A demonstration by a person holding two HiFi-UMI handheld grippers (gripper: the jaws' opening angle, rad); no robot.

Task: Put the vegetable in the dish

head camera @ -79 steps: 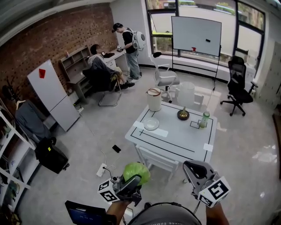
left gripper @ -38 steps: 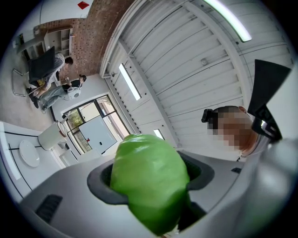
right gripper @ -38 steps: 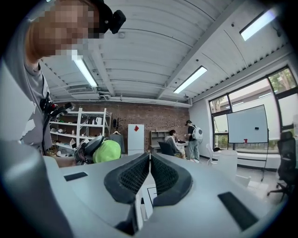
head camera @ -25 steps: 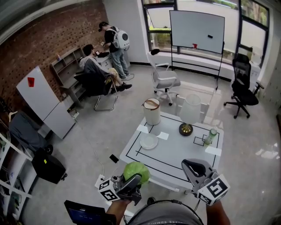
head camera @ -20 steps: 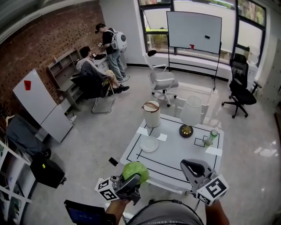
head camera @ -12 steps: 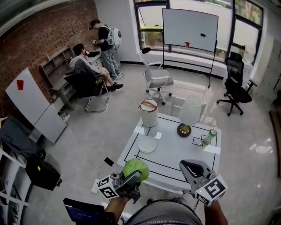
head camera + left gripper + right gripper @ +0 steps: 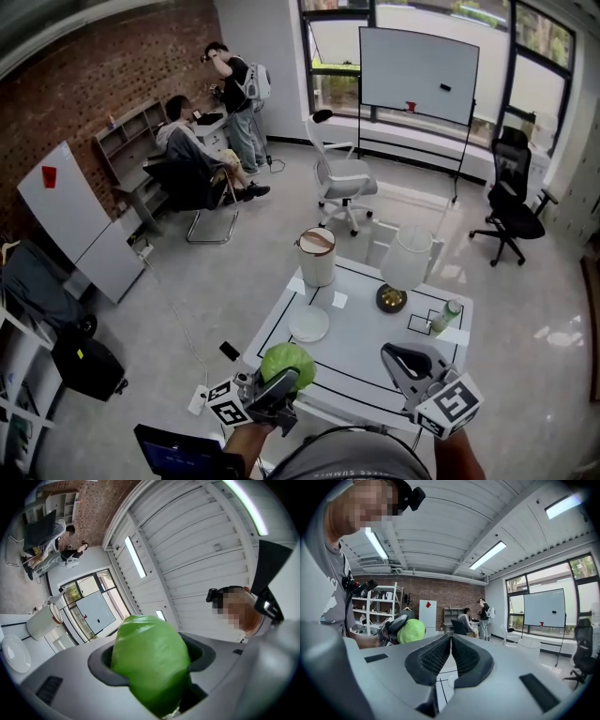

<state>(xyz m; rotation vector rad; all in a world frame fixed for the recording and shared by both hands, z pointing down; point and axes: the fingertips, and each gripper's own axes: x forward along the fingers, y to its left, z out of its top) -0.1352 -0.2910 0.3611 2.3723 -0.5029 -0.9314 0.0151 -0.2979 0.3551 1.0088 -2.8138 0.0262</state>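
My left gripper (image 7: 274, 394) pinches the green vegetable (image 7: 287, 363) well short of the dish (image 7: 308, 324), my right gripper (image 7: 405, 360) is pressed together and empty, so placing remains.

The table (image 7: 361, 337) sits lower middle of frame, dish (image 7: 308, 324) on its left side, bottle (image 7: 440, 317) at its right edge. The bin (image 7: 317, 257) is at its upper-left corner, above the dish.

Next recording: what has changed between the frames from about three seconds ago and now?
The person has walked toward the white table: it and the plate on it now sit nearer and lower in the head view. Nothing was taken hold of or let go. Unchanged: the left tongs stay clamped on the green cabbage, and the right tongs stay shut and empty.
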